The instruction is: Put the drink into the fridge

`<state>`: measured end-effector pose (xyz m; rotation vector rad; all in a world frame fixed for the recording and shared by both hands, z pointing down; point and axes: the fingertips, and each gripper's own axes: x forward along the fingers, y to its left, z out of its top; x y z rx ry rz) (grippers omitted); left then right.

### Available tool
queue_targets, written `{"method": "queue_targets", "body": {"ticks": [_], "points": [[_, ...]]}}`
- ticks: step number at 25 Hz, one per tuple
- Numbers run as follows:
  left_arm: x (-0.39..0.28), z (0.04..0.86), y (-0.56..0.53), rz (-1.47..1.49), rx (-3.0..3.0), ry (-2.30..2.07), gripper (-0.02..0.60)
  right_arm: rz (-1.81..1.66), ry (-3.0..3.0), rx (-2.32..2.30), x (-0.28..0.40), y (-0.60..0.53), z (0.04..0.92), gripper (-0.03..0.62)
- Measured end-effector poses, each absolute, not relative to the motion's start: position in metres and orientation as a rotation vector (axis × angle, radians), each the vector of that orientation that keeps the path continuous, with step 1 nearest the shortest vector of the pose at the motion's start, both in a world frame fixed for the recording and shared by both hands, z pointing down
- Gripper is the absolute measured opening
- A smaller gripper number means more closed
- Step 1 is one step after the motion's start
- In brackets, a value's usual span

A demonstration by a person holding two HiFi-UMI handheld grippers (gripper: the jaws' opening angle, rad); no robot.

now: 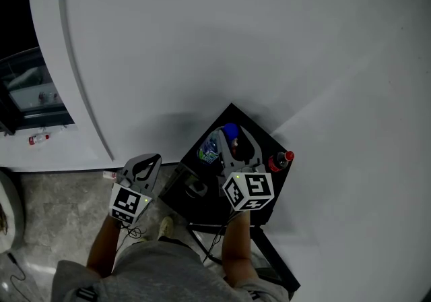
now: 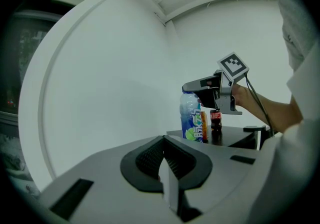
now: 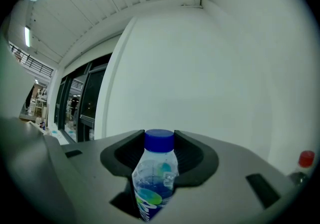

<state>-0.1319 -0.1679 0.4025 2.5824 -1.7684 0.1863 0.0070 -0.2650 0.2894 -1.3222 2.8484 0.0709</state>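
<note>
Red-capped bottle (image 1: 281, 160), perhaps cola

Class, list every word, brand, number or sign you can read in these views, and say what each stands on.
Blue-capped bottle label: white characters on blue, too blurred to read.
Red-capped bottle label: too small to read.
Marker cubes: black-and-white square patterns only, no words.

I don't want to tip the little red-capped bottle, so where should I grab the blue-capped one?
Take the blue-capped bottle by its round body just under the cap, coming level from the person's side, as the right tongs clamp it. It stands upright, and the red-capped bottle sits off to its right, clear of that approach.
</note>
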Motion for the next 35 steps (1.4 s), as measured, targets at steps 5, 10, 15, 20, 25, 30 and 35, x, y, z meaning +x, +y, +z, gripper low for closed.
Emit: {"method": "queue_targets", "body": {"ticks": [5,10,15,20,25,30,35], "points": [[-0.143,0.4,-0.162,0.161,2.589,-1.755,0.005,0.078,2.803,-1.36,0.008,-0.258,0.278,0.196],[-0.145,0.401,-0.153,0.147,2.61,-1.726,0.005,0.14,2.773,-1.386,0.014,-0.239,0.26,0.195],[-0.121,0.404,-0.132,0.147,2.655,-1.677,0.005,0.112,2.743,-1.424,0.043,-0.21,0.267,0.195],[-0.116,0.4,-0.111,0.144,2.688,-1.624,0.005,0.076,2.726,-1.466,0.051,-0.18,0.272,0.195],[-0.112,0.405,-0.086,0.151,2.721,-1.566,0.005,0.06,2.709,-1.524,0.056,-0.149,0.281,0.195],[-0.108,0.411,-0.066,0.168,2.751,-1.505,0.005,0.033,2.669,-1.573,0.065,-0.118,0.295,0.195],[-0.097,0.408,-0.054,0.165,2.79,-1.424,0.005,0.013,2.642,-1.623,0.074,-0.091,0.307,0.195]]}}
